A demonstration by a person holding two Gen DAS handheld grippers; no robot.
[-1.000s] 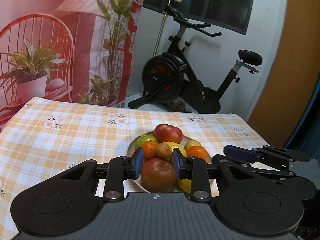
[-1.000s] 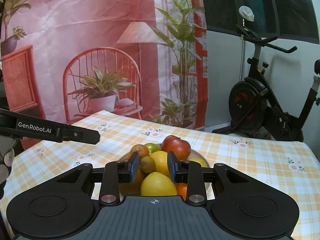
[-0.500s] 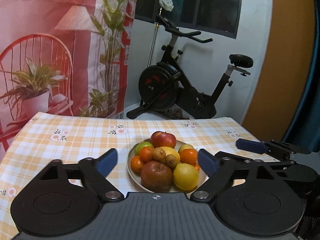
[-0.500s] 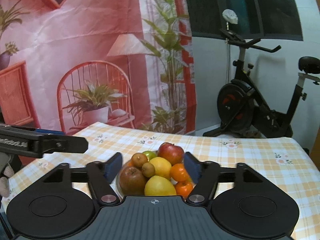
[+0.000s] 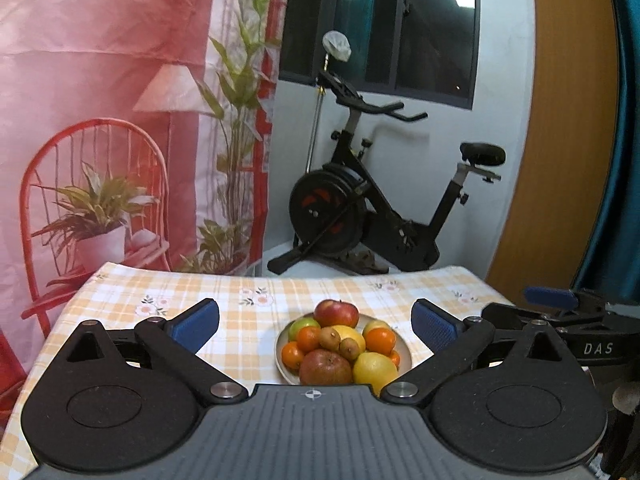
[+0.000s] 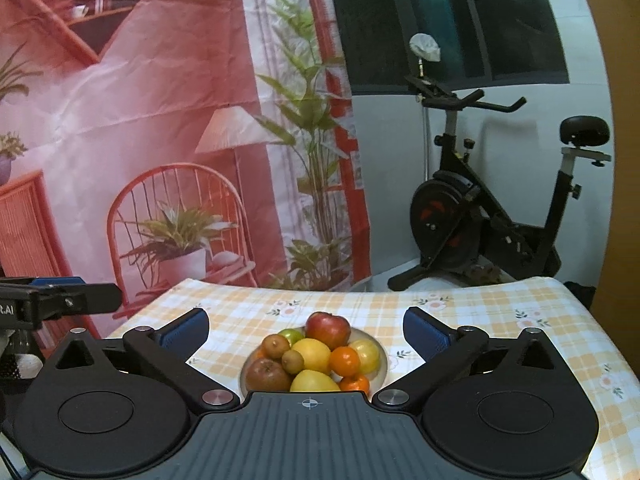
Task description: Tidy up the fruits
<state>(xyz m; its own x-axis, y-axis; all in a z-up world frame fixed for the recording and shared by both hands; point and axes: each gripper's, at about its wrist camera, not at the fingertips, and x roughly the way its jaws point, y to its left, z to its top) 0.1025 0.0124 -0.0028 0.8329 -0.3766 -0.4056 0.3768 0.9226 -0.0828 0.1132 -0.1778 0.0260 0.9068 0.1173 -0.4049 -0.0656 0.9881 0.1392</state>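
Observation:
A plate (image 5: 405, 350) piled with fruit stands on the checked tablecloth. The pile holds a red apple (image 5: 336, 313), a brownish apple (image 5: 325, 367), a lemon (image 5: 374, 367), oranges (image 5: 380, 340), kiwis (image 5: 329, 337) and a green fruit (image 5: 302, 325). My left gripper (image 5: 314, 328) is open and empty, held back from the plate. My right gripper (image 6: 306, 330) is open and empty too, also back from the plate (image 6: 382, 354). In the right wrist view the red apple (image 6: 328, 326), a lemon (image 6: 312, 354) and the brownish apple (image 6: 267, 374) show.
The table (image 5: 248, 292) has a yellow checked cloth with flowers. An exercise bike (image 5: 372, 216) stands behind it by the wall. A printed backdrop (image 5: 100, 120) hangs at the left. The right gripper's body (image 5: 560, 320) shows at the right; the left gripper's body (image 6: 56, 304) at the left.
Both grippers opened, letting go of the brownish apple and the lemon, and drew back from the plate. The fruit stays on the pile.

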